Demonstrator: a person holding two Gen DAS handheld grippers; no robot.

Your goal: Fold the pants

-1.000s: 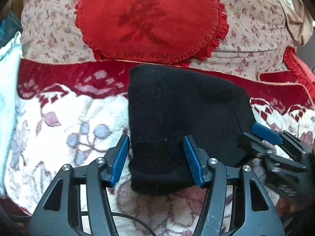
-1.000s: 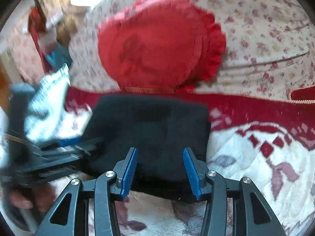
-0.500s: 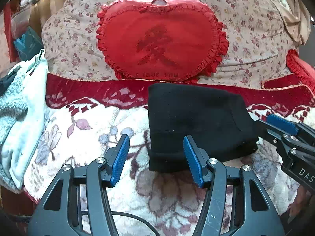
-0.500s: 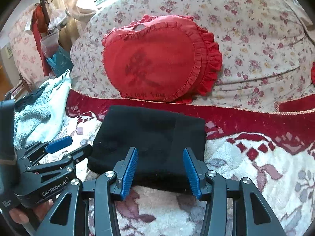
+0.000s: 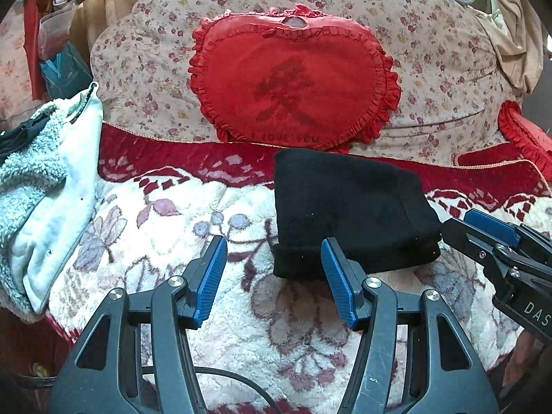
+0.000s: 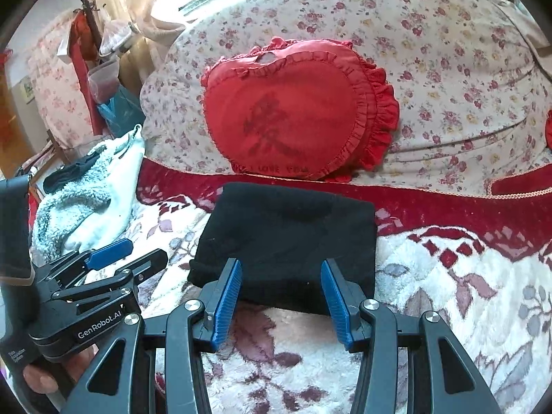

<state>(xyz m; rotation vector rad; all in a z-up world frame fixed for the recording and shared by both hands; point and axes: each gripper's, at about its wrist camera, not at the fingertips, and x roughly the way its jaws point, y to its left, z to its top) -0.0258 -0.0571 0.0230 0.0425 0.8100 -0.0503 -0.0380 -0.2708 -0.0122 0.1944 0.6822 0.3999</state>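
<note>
The black pants (image 5: 348,207) lie folded into a compact rectangle on the floral fleece blanket (image 5: 165,227); they also show in the right wrist view (image 6: 289,238). My left gripper (image 5: 274,276) is open and empty, just in front of the bundle's near left corner. My right gripper (image 6: 281,296) is open and empty, at the bundle's near edge. Each gripper shows in the other's view, the right one (image 5: 483,234) at the bundle's right end, the left one (image 6: 117,258) to its left.
A red heart-shaped cushion (image 5: 293,86) leans on the floral sofa back (image 5: 441,51) behind the pants. A pale fluffy garment (image 5: 45,186) lies at the left end of the seat. A second red cushion (image 5: 524,134) sits at far right.
Both grippers have pulled back from the folded pants, towards me. The bundle now lies farther away in both views and has not shifted.
</note>
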